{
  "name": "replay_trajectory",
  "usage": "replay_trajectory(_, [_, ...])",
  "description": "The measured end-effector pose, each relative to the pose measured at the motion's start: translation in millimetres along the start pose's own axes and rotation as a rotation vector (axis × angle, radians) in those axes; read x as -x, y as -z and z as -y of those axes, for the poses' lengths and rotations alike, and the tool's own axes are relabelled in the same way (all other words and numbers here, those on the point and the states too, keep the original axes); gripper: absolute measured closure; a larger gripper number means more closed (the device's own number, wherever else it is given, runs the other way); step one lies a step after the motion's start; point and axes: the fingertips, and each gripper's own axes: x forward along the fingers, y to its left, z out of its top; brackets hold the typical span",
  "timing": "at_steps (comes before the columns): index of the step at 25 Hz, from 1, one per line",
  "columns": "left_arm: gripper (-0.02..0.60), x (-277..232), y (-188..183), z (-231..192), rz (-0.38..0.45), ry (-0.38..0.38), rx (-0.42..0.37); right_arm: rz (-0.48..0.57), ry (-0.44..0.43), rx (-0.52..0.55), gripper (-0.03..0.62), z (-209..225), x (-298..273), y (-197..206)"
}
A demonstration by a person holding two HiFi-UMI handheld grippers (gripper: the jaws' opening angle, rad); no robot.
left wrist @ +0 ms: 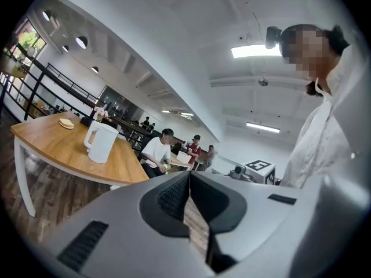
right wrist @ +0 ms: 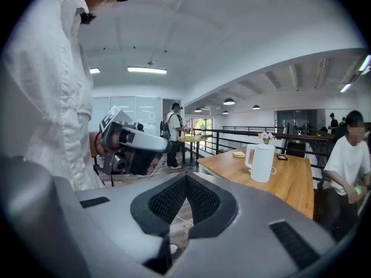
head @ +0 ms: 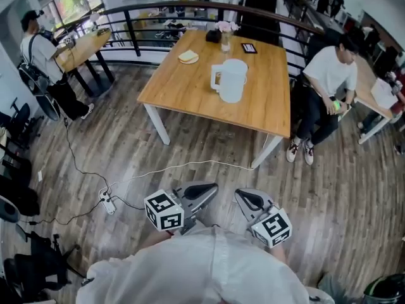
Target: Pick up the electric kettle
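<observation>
**Before the reach: both tools closed and empty, kettle far off on the bench.**

The white kettle (head: 231, 80) stands upright near the middle of the bench (head: 183, 92), with its handle toward the left edge. It is well apart from the left tool (head: 204, 192) and the right tool (head: 248, 199), each with its jaws together on nothing. I judge the next move calls for going to the bench, opening one tool and closing it on the handle. Whether the kettle sits on a base, or holds water, I cannot tell. The person's shirt hides the hands.

Bright ceiling light, fisheye-warped edges
</observation>
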Motion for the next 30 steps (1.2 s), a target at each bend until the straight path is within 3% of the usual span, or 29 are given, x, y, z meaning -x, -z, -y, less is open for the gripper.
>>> replay_trajectory(3, [0.574, -2.7, -1.0, 0.6, 0.001, 0.003, 0.002, 0.027, -0.047, -0.026, 0.579, -4.9, -0.8, -2.8])
replay_trajectory(9, [0.574, -10.6, -0.3, 2.0, -0.002, 0.008, 0.007, -0.009, -0.048, 0.01, 0.579, -3.8, -2.8, 2.1])
replay_trajectory(15, [0.574, -19.0, -5.7, -8.6, -0.002, 0.007, 0.004, 0.024, -0.046, 0.012, 0.579, 14.4, -10.5, -5.9])
replay_trajectory(22, [0.574, -39.5, -21.0, -52.1, 0.012, 0.001, 0.0, 0.027, -0.033, -0.001, 0.579, 49.4, -31.2, -6.9])
replay_trajectory(30, [0.574, -75.6, -44.1, -115.6, 0.01, 0.01, 0.012, 0.044, 0.002, -0.047, 0.579, 117.4, -72.8, -12.7])
